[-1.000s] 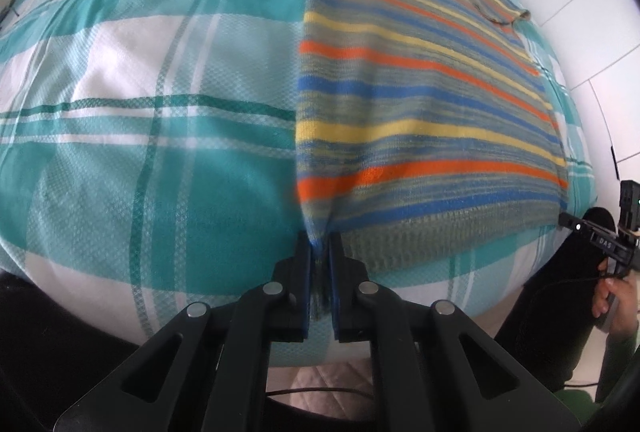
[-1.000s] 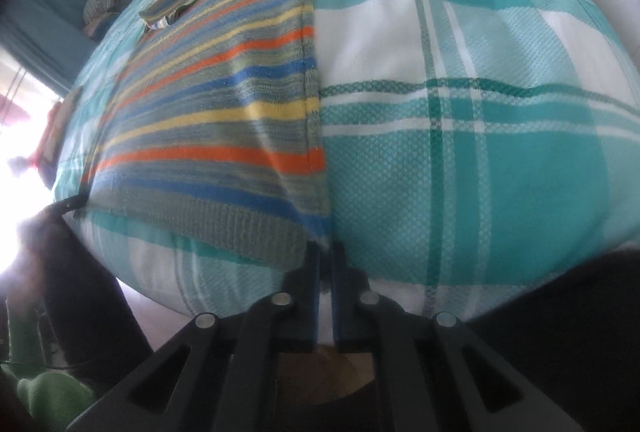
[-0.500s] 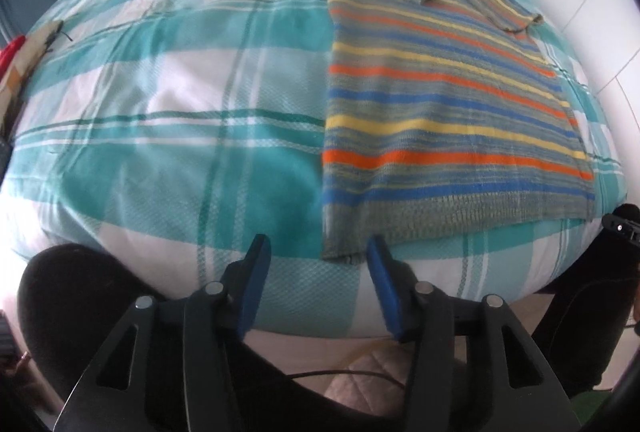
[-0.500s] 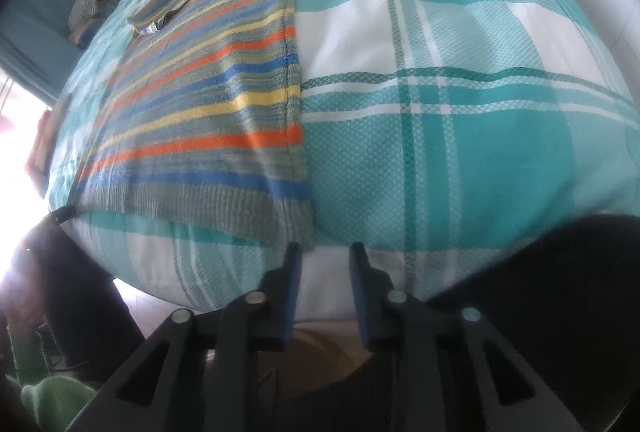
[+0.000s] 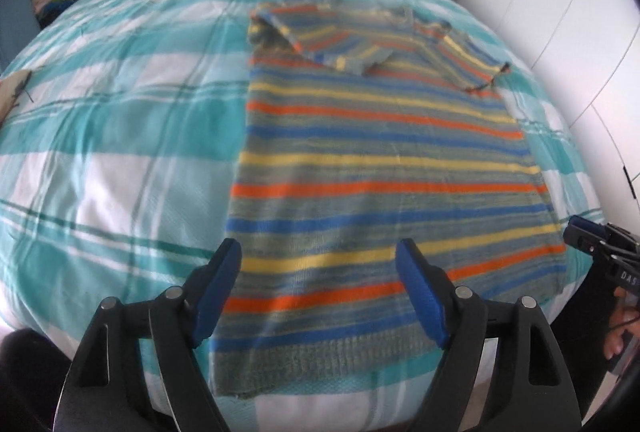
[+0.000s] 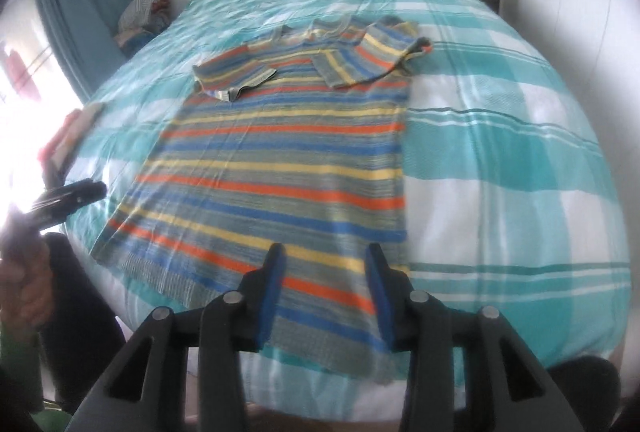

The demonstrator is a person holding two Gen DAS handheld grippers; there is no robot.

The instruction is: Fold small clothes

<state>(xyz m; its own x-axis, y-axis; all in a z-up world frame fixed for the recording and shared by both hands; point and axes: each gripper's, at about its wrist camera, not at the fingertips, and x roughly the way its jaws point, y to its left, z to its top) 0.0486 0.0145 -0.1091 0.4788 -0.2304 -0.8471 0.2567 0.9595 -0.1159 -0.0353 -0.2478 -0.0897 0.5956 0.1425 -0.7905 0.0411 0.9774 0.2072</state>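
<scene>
Bedding comes first: a wide bed under a teal-and-white checked cotton cover (image 5: 120, 160) fills both views, with a cream headboard at 12 o'clock. Spread flat on it lies the task's garment, a knitted short-sleeved jumper striped in orange, blue, yellow and grey (image 5: 384, 168), its ribbed hem at 6 o'clock nearest the bed's edge and its neckline toward 12 o'clock. Both sleeves are already turned inward across the chest, so the next step is probably a fold of the body. The left hand-held gripper (image 5: 320, 288) hovers above the hem corner at 7 o'clock, released, blue pads wide apart and holding nothing. The right hand-held gripper (image 6: 325, 288) hangs over the opposite hem corner, also released and empty, though spread less widely. To fold well, I would pinch both hem corners at matching points, catch both layers of knit, lift evenly, and carry the hem toward 12 o'clock so that the side edges stay aligned. Loose knit may sag or drag the tucked sleeves out of place.
</scene>
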